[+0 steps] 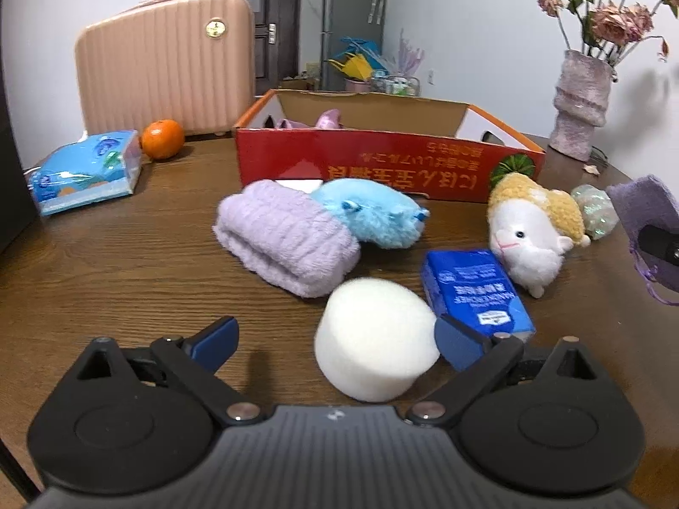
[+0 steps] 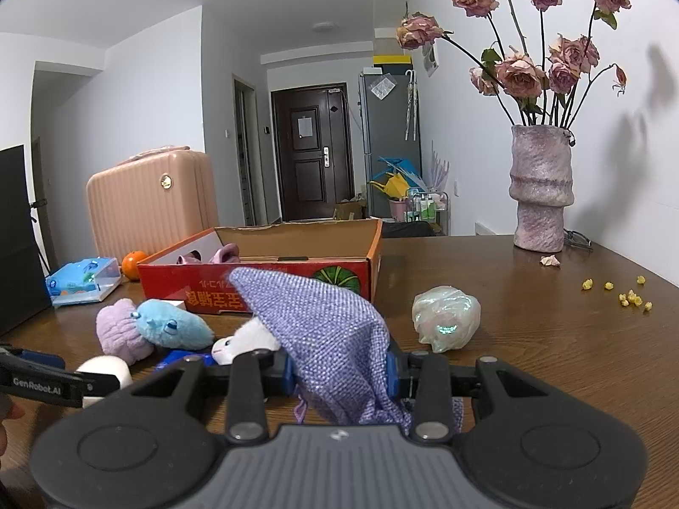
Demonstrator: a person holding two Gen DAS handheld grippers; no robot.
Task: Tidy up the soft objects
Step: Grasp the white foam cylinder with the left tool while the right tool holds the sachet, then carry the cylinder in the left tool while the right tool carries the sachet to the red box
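A dark brown wooden table (image 1: 106,263) carries a scatter of soft things. Toward its far left edge lies a blue patterned tissue pack (image 1: 87,171), with a round orange fruit (image 1: 163,138) just beside it and a ribbed pink hard-shell case (image 1: 165,72) standing behind.

At the far middle sits an open red cardboard box (image 1: 382,165) with pale purple items inside. Touching its near wall are a rolled lilac fleece towel (image 1: 284,237) and a fluffy light-blue plush toy (image 1: 373,216) leaning on the towel.

Nearer the front edge, the left gripper (image 1: 337,341) has its blue-padded jaws spread wide around a white foam cylinder (image 1: 375,339); the right pad is at the foam's side, the left pad stands clear of it. Just right of the cylinder lies a dark blue tissue packet (image 1: 475,292), then a white and yellow plush hamster (image 1: 530,229) and a crumpled iridescent plastic ball (image 2: 445,318).

The right gripper (image 2: 341,375) is clamped on a lavender woven fabric pouch (image 2: 322,331), lifted above the front of the table. A mottled pink vase of dried roses (image 2: 541,188) stands at the far right edge.
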